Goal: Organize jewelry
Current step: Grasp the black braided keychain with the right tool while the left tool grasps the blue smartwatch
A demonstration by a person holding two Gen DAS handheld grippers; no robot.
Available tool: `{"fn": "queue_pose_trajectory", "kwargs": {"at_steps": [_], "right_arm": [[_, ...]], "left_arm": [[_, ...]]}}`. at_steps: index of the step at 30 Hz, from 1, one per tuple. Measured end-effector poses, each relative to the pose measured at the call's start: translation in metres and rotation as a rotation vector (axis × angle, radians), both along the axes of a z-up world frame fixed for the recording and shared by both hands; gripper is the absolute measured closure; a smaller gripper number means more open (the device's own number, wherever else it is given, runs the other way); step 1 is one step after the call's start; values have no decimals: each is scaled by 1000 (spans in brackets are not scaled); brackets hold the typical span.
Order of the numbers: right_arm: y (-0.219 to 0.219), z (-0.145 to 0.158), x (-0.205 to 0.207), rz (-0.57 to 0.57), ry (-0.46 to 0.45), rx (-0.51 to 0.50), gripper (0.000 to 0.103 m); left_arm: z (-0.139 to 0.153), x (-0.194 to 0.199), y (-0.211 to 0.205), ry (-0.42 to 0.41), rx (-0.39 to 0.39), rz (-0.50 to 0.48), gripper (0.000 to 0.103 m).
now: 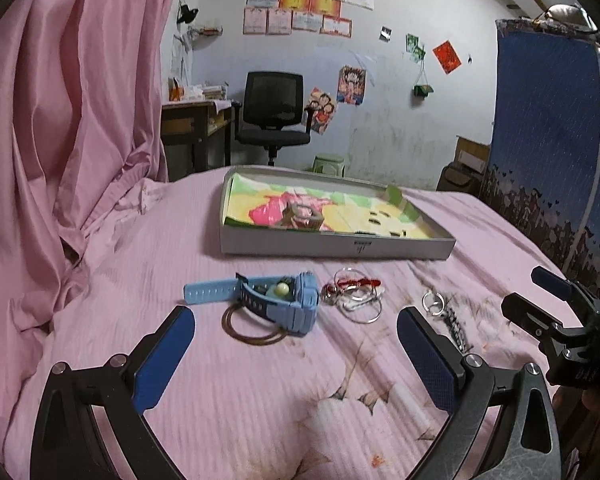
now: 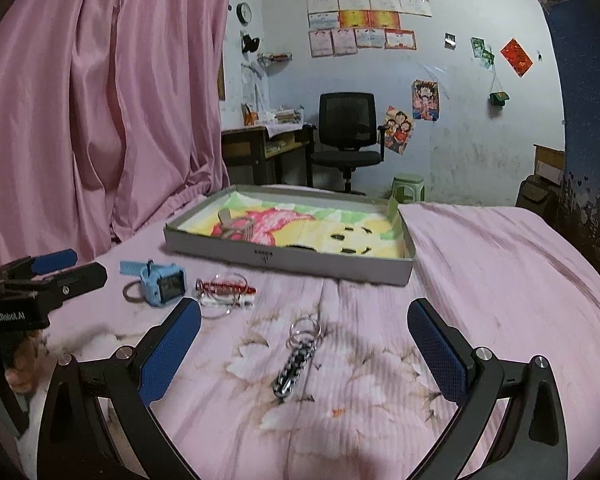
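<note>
On the pink bedsheet lie a light blue watch [image 1: 278, 300] [image 2: 162, 284] over a brown bangle [image 1: 252, 330], a tangle of silver bangles with red cord [image 1: 356, 294] [image 2: 224, 292], and a metal chain with rings [image 2: 298, 354] [image 1: 446, 314]. Behind them sits a shallow grey box tray [image 1: 340, 246] [image 2: 292, 260] lined with a colourful cloth, a small dark item inside. My left gripper [image 1: 296, 354] is open, just short of the watch. Directly over the chain, my right gripper [image 2: 304, 354] is open too, empty.
A pink curtain [image 1: 72, 120] hangs along the left of the bed. A blue patterned panel [image 1: 556, 140] stands at the right. Beyond the bed are an office chair [image 2: 348, 136], a desk [image 2: 260, 148] and a green stool [image 2: 408, 186].
</note>
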State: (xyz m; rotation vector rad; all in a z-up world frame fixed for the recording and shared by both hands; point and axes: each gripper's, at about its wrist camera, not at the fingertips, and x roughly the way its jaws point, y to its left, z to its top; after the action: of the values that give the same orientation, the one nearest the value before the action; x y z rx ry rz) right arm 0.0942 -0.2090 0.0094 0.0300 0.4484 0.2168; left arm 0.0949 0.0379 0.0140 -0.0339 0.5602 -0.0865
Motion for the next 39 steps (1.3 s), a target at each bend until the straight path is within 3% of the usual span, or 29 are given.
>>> {"fn": "queue_pose_trajectory", "kwargs": {"at_steps": [12, 14, 16, 18, 20, 27, 39], "right_arm": [[3, -19, 20, 32, 161, -18, 1], [6, -23, 25, 46, 191, -13, 2], [8, -27, 31, 59, 228, 3, 7], [9, -32, 36, 67, 262, 14, 27], [9, -38, 41, 70, 292, 17, 36], [15, -55, 54, 91, 375, 35, 60], [17, -65, 62, 102, 413, 59, 65]], "left_arm": [[-8, 22, -1, 94, 6, -42, 2], [-9, 26, -2, 103, 1, -53, 7], [-11, 32, -1, 123, -9, -68, 14], [-14, 38, -1, 149, -21, -78, 22], [-17, 44, 0, 171, -34, -86, 29], [-26, 62, -1, 237, -46, -96, 43], [-25, 76, -5, 239, -33, -60, 62]]}}
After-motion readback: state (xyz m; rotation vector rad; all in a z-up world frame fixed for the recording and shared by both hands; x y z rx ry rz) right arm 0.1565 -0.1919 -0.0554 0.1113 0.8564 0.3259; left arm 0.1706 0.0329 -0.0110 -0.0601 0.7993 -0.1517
